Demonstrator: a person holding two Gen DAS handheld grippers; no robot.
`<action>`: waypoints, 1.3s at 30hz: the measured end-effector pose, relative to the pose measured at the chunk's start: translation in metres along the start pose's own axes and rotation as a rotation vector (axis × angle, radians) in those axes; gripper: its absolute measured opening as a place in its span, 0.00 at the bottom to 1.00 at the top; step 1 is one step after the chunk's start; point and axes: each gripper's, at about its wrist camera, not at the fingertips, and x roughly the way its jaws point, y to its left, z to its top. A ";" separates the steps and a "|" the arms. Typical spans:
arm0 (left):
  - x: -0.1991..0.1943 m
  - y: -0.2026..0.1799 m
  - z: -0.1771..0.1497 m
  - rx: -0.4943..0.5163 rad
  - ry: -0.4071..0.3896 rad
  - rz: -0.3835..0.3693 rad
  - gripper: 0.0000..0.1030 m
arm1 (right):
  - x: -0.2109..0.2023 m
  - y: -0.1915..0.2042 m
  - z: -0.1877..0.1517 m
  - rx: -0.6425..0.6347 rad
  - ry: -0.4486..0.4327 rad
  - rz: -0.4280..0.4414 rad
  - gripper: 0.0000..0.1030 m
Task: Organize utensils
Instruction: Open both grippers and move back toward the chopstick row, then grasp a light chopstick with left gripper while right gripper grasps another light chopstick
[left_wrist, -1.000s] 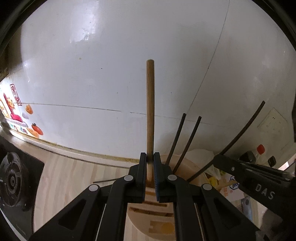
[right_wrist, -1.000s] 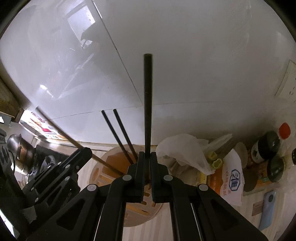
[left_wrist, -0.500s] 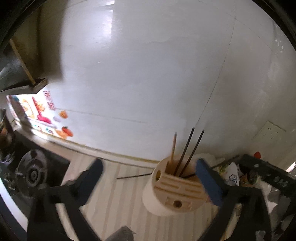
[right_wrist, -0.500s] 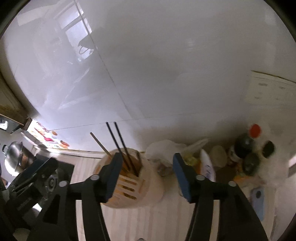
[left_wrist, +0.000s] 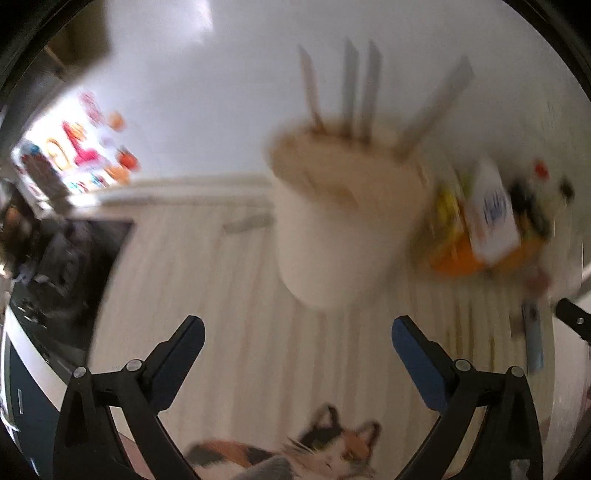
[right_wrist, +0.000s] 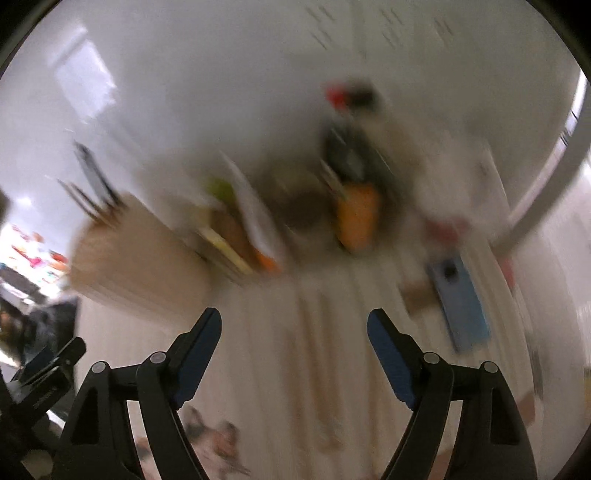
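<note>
Both views are motion-blurred. A round beige utensil holder stands on the striped counter with several chopsticks upright in it. It also shows in the right wrist view at the left. My left gripper is open and empty, pulled back in front of the holder. My right gripper is open and empty, to the right of the holder.
A stove lies at the left. Bottles, packets and an orange item crowd the wall to the holder's right. A blue phone lies on the counter. A calico cat is at the near edge.
Both grippers let go of their chopsticks into the holder, opened wide and drew back and down from it.
</note>
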 end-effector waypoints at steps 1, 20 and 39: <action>0.010 -0.013 -0.008 0.019 0.034 -0.009 1.00 | 0.011 -0.014 -0.008 0.013 0.036 -0.016 0.75; 0.132 -0.205 -0.078 0.290 0.344 -0.137 0.22 | 0.107 -0.123 -0.062 0.132 0.279 -0.048 0.33; 0.116 -0.059 -0.101 0.100 0.391 0.019 0.04 | 0.143 -0.075 -0.112 -0.053 0.431 -0.148 0.07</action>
